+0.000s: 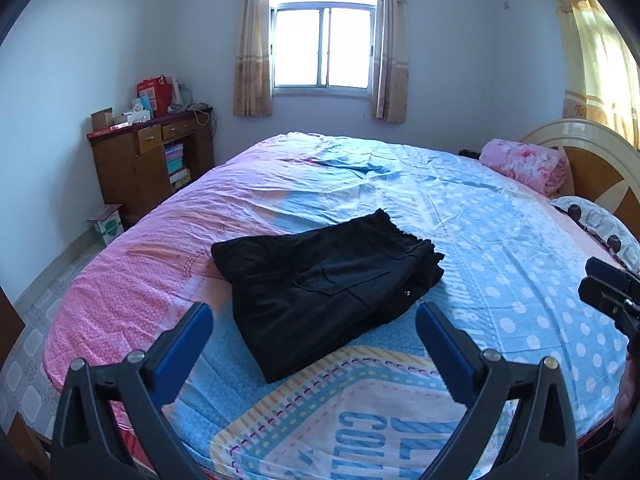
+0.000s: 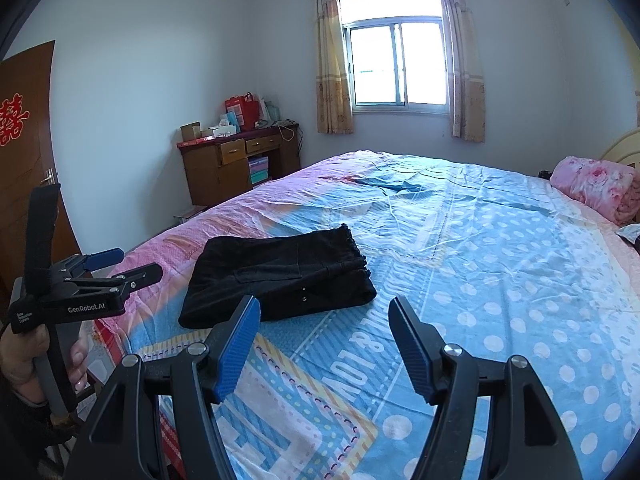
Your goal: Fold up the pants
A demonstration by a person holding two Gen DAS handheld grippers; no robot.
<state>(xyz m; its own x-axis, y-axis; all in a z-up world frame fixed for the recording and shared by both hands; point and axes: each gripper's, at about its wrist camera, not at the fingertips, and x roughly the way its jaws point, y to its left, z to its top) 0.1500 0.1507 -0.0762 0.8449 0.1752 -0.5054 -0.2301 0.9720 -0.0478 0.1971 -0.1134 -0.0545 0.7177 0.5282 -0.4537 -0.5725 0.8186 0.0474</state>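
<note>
The black pants (image 1: 324,288) lie folded into a compact rectangle on the bed; they also show in the right wrist view (image 2: 276,280). My left gripper (image 1: 314,316) is open and empty, held back from the pants' near edge. My right gripper (image 2: 324,308) is open and empty, held above the bedspread just in front of the pants. The left gripper also shows at the left of the right wrist view (image 2: 132,266), held in a hand. Part of the right gripper shows at the right edge of the left wrist view (image 1: 612,292).
The bed has a pink and blue printed cover (image 2: 480,260). A rolled pink blanket (image 1: 524,164) and a pillow (image 1: 600,220) lie near the headboard (image 1: 592,160). A wooden desk (image 1: 148,164) with boxes stands against the far wall, and a door (image 2: 28,152) is at the left.
</note>
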